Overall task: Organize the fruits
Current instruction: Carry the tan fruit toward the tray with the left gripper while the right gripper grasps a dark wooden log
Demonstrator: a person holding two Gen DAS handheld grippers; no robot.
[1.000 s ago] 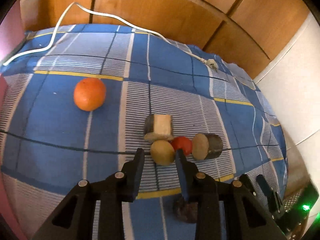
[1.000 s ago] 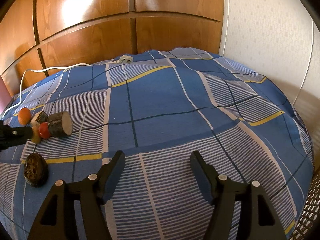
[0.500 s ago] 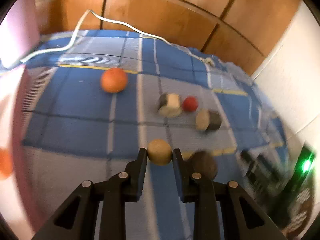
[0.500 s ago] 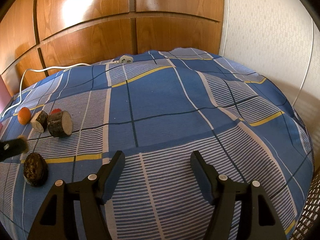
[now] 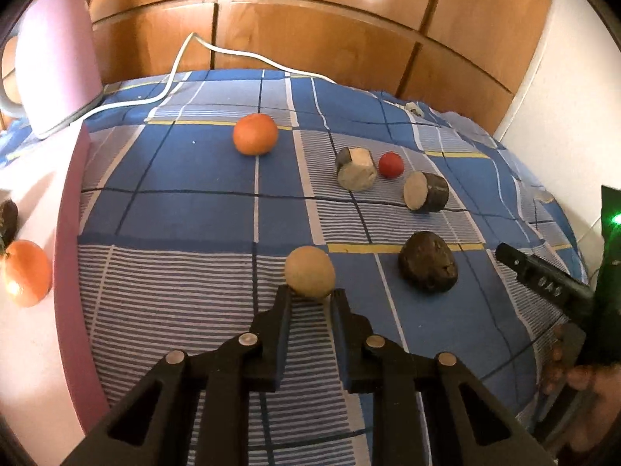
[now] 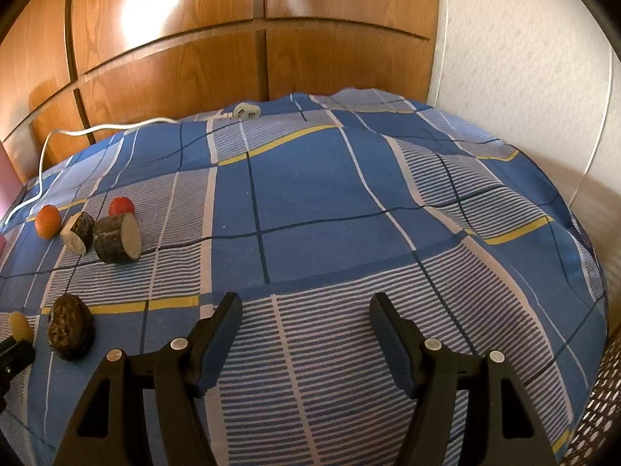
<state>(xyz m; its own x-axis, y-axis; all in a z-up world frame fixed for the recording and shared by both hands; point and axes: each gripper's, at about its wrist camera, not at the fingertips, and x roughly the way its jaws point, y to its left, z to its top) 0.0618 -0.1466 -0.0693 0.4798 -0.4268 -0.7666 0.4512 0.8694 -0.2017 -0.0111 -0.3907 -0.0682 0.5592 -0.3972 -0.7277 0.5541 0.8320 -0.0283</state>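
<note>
My left gripper is shut on a tan round fruit and holds it above the blue checked cloth; the fruit also shows in the right wrist view. On the cloth lie an orange, a small red fruit, two cut dark-skinned pieces and a dark brown wrinkled fruit. A pink tray at the left holds another orange and a dark fruit. My right gripper is open and empty over bare cloth.
A white cable with a plug runs along the back of the bed. Wooden panels stand behind. A pink upright object stands at the back left. A perforated basket edge shows at the right.
My left gripper closed on the tan fruit, lifted it from beside the red fruit and carried it back and left towards the pink tray. The right gripper has not moved.
</note>
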